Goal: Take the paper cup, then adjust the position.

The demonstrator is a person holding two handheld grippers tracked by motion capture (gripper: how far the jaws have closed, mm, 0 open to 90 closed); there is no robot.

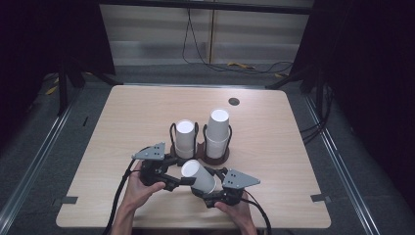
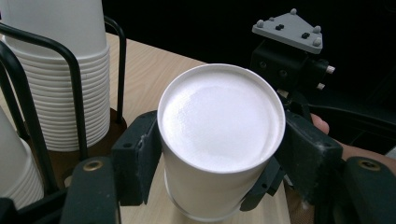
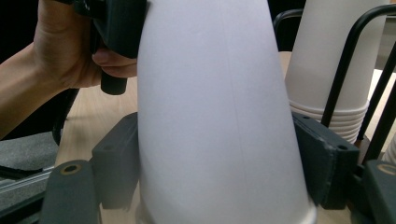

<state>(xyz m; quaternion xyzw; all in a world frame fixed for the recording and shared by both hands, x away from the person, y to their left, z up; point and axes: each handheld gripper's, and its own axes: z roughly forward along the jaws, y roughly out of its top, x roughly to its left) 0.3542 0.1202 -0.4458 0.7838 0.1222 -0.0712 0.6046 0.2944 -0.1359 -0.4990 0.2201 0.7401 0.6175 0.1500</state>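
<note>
- Near the table's front edge, we clamp one paper cup between both tongs, left gripper and right gripper, to pull nested cups apart.

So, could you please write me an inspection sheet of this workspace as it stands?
Surface: light wooden table, with a dark round grommet near the far edge.
Job's things: one white cup, tilted, bottom up, held between both grippers; two upside-down cup stacks in a black wire holder.
Clutter: nothing seen.
Grippers: left gripper shut on the cup near its bottom; right gripper shut on the cup near its rim.
Cables: one trails from each gripper toward the person; a black cable hangs on the far wall.
Surroundings: grey floor, dark curtains at both sides, pale wall panels behind.
</note>
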